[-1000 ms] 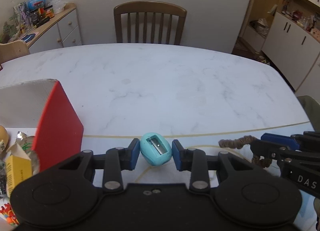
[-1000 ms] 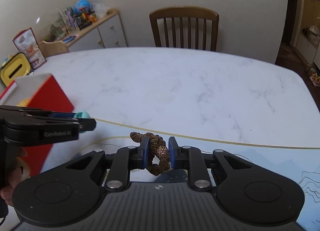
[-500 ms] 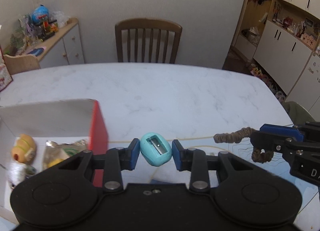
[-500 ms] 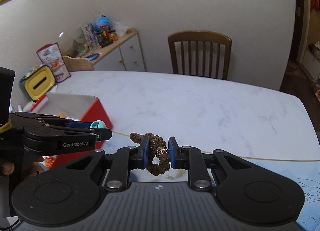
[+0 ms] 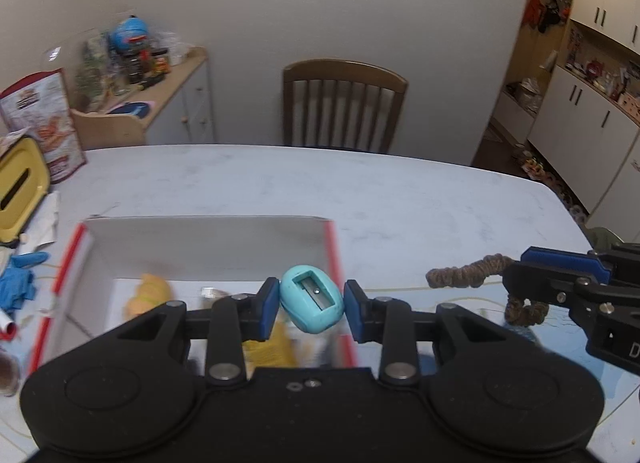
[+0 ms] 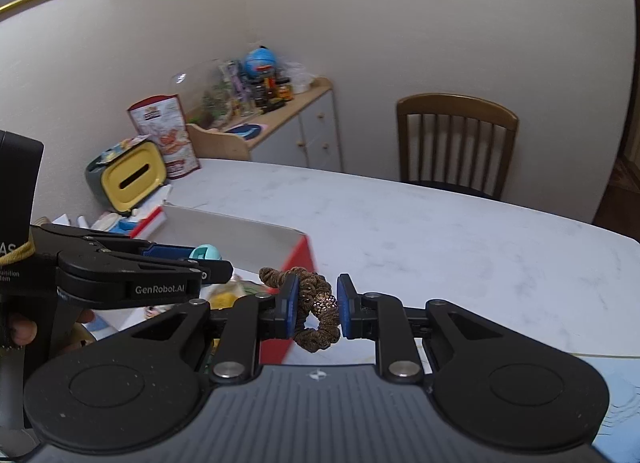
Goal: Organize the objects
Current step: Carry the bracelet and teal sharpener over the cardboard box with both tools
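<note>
My left gripper is shut on a turquoise egg-shaped pencil sharpener, held in the air above the right part of an open red-and-white box. The box holds snack packets and a yellow rounded item. My right gripper is shut on a brown scrunchie, raised just right of the box's red wall. From the left wrist view the right gripper with the scrunchie hangs at the right. In the right wrist view the left gripper with the sharpener is over the box.
The white marble table stretches ahead, with a wooden chair behind it. A yellow bin, a snack bag and blue gloves crowd the table's left end. A sideboard stands by the wall. A person's hand holds the left gripper.
Both grippers have risen and swung left, each keeping its object. The box, earlier seen from its red side at the left, now lies open beneath the left gripper.
</note>
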